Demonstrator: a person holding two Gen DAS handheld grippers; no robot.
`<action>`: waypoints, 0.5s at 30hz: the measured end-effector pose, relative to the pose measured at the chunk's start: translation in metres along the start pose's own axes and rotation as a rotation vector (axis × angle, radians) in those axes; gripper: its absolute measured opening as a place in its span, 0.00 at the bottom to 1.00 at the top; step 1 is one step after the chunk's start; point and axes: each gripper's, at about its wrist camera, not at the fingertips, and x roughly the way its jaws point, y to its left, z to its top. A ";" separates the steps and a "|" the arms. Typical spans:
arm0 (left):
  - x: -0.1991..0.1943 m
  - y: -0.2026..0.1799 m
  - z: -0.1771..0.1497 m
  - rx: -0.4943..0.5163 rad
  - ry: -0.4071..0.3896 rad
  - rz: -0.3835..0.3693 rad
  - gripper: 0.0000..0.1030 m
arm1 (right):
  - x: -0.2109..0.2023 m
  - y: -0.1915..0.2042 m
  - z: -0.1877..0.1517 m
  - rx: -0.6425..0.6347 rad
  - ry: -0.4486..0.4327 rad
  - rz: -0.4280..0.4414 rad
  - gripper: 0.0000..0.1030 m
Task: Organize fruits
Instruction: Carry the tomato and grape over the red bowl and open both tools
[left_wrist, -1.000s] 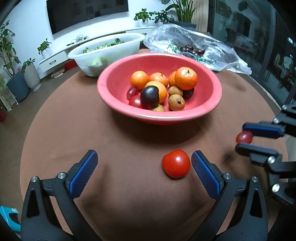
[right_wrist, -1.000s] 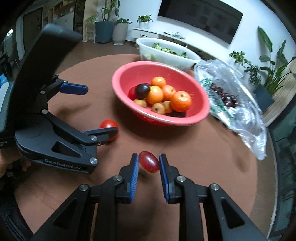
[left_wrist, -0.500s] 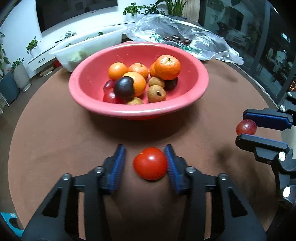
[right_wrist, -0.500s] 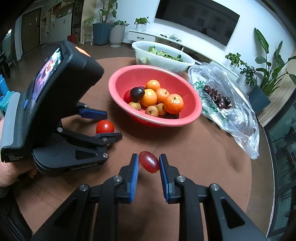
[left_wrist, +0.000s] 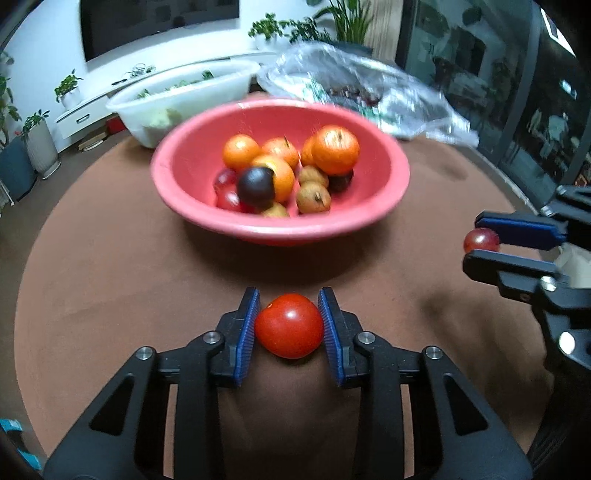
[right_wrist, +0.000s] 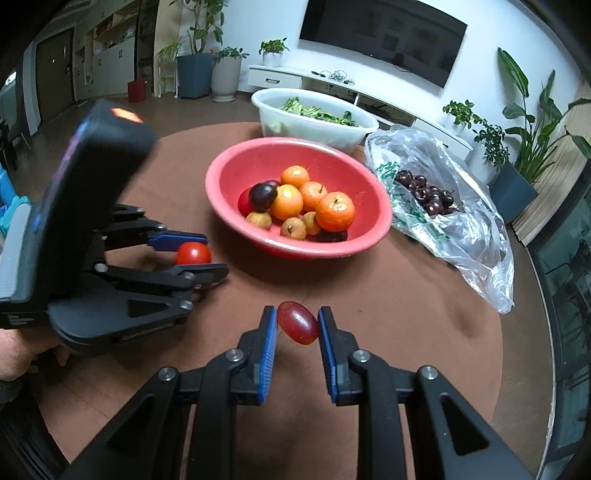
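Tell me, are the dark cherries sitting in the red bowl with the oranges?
No, the cherries lie in the clear plastic bag beside the red bowl, not in it.

- Red bowl, white tub and plastic bag: smeared by motion blur in the left wrist view; bag contents unreadable there.
- Lowest fruit in the bowl: partly covered by oranges and a dark plum.
- Right claw: body cut by the picture's edge.
- Hand: only a sliver shows.
- Bench: near edge hidden behind claw arms.
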 end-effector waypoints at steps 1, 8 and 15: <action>-0.006 0.003 0.003 -0.011 -0.016 -0.004 0.30 | -0.001 -0.004 0.003 0.015 -0.005 0.008 0.24; -0.026 0.030 0.046 -0.051 -0.088 0.004 0.30 | 0.010 -0.045 0.044 0.171 -0.069 0.111 0.24; -0.017 0.042 0.044 -0.057 -0.031 -0.035 0.30 | 0.038 -0.055 0.071 0.215 -0.052 0.138 0.24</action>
